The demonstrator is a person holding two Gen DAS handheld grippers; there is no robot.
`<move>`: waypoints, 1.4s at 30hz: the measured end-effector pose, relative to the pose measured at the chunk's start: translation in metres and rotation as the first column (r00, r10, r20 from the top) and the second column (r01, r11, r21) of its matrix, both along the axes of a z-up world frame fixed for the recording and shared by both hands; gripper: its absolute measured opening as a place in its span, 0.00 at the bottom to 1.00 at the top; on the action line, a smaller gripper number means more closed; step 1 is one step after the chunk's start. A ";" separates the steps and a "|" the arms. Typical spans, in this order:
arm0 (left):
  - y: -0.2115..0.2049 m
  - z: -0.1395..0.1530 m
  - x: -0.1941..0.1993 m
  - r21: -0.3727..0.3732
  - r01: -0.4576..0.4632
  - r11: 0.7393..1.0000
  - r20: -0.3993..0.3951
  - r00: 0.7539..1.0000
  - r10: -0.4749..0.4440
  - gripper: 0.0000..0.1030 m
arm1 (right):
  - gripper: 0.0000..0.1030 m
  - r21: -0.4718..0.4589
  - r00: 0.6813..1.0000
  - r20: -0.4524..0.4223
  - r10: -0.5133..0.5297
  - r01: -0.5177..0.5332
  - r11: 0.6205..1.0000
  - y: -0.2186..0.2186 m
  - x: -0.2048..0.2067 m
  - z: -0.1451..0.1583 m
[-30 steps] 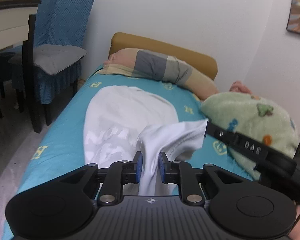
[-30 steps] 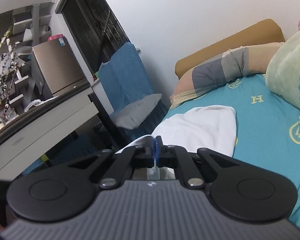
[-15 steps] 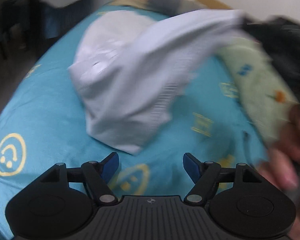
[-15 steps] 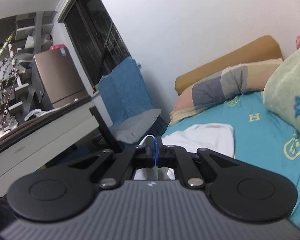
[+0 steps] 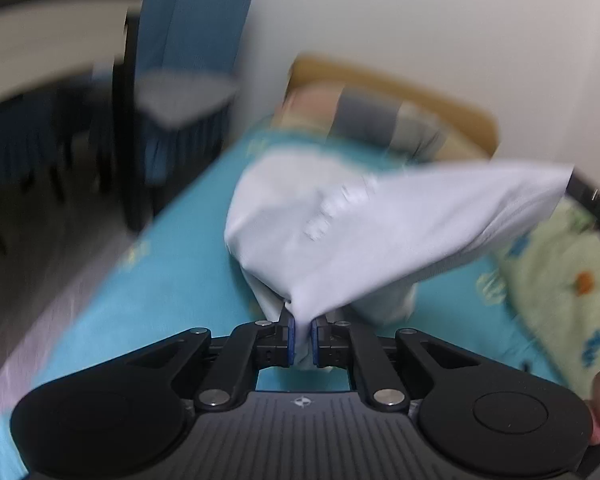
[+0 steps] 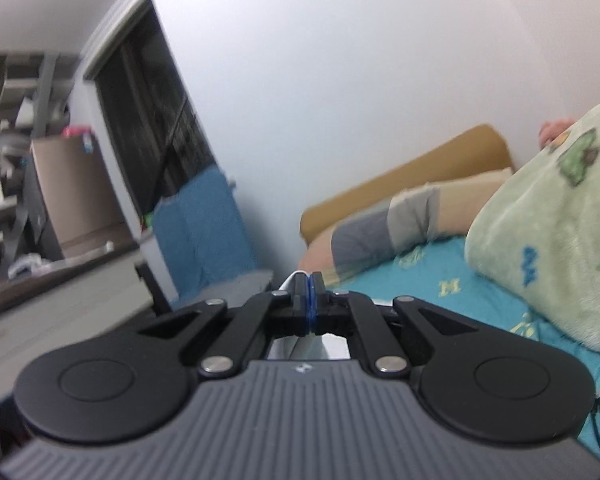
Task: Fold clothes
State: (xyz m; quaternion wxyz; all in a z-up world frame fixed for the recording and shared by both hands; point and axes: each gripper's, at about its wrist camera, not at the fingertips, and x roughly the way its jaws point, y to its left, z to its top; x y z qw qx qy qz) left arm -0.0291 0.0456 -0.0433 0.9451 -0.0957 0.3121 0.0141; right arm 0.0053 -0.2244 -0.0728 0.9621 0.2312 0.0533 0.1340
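A white garment (image 5: 364,232) is lifted off the teal bed sheet (image 5: 168,276) and stretched between both grippers. My left gripper (image 5: 303,340) is shut on its near corner. The cloth runs up and to the right to the right gripper, whose black body (image 5: 592,200) shows at the right edge. In the right wrist view my right gripper (image 6: 309,300) is shut on a thin white edge of the garment (image 6: 290,282); more white cloth (image 6: 312,346) shows below the fingers. The far part of the garment rests on the bed.
A striped pillow (image 5: 380,120) and a tan headboard (image 5: 440,92) are at the bed's far end. A green fleece blanket (image 6: 552,232) lies on the right. Blue-covered chairs (image 5: 188,60) and a table (image 5: 48,40) stand to the left of the bed.
My left gripper was open half a second ago and has shut on the garment's near corner. The right gripper has risen and tilted up, pulling the cloth taut off the bed.
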 end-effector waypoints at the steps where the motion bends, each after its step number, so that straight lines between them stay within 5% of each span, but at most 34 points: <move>1: 0.002 0.015 -0.010 0.005 0.009 1.000 0.050 0.999 -0.009 0.07 | 0.03 0.006 1.000 0.017 -0.012 0.012 1.000 -0.004 -0.009 0.006; 9: 0.015 0.110 -0.080 -0.032 0.224 0.974 0.274 0.939 -0.207 0.02 | 0.03 -0.059 0.979 0.200 -0.043 0.056 0.997 -0.020 -0.105 0.070; 11: 0.019 0.120 -0.089 -0.008 0.283 0.959 0.276 0.922 -0.270 0.02 | 0.03 -0.071 0.971 0.236 -0.033 0.051 0.996 -0.024 -0.122 0.080; 15: 0.019 0.117 -0.073 0.019 0.367 0.930 0.190 0.912 -0.364 0.02 | 0.03 -0.097 0.988 0.156 0.002 0.013 0.995 -0.024 -0.112 0.074; 18: 0.021 0.092 -0.020 0.002 0.390 0.921 0.049 0.920 -0.390 0.02 | 0.04 -0.113 0.998 -0.062 0.013 -0.020 0.993 -0.021 -0.068 0.042; 20: 0.020 0.067 0.024 -0.016 0.379 0.925 -0.046 0.924 -0.379 0.02 | 0.04 -0.119 0.978 -0.210 0.018 -0.044 0.992 -0.020 -0.038 0.020; 24: 0.009 0.014 0.089 -0.022 0.372 0.928 -0.196 0.909 -0.369 0.02 | 0.05 -0.041 0.861 -0.507 0.030 -0.058 0.997 -0.030 0.018 -0.044; 28: 0.014 -0.044 0.139 -0.069 0.358 0.931 -0.295 0.884 -0.362 0.04 | 0.06 0.016 0.772 -0.634 0.028 -0.024 1.000 -0.038 0.048 -0.078; 31: 0.016 -0.062 0.152 -0.061 0.350 0.935 -0.301 0.887 -0.351 0.09 | 0.09 -0.015 0.755 -0.655 0.003 -0.017 1.000 -0.037 0.054 -0.088; 32: 0.017 -0.063 0.153 -0.069 0.350 0.934 -0.300 0.886 -0.354 0.14 | 0.17 -0.033 0.758 -0.652 -0.013 -0.011 0.999 -0.037 0.053 -0.088; 35: 0.018 -0.055 0.158 -0.063 0.360 0.931 -0.277 0.890 -0.362 0.39 | 0.69 -0.087 0.789 -0.611 -0.063 0.012 0.996 -0.032 0.045 -0.085; 39: 0.010 -0.032 0.146 0.012 0.384 0.923 -0.194 0.907 -0.375 0.57 | 0.70 -0.254 0.855 -0.505 -0.120 -0.014 0.967 -0.013 0.040 -0.075; 42: 0.001 -0.022 0.135 0.058 0.417 0.907 -0.157 0.901 -0.404 0.64 | 0.70 -0.399 0.867 -0.483 -0.124 -0.091 0.912 0.013 0.047 -0.082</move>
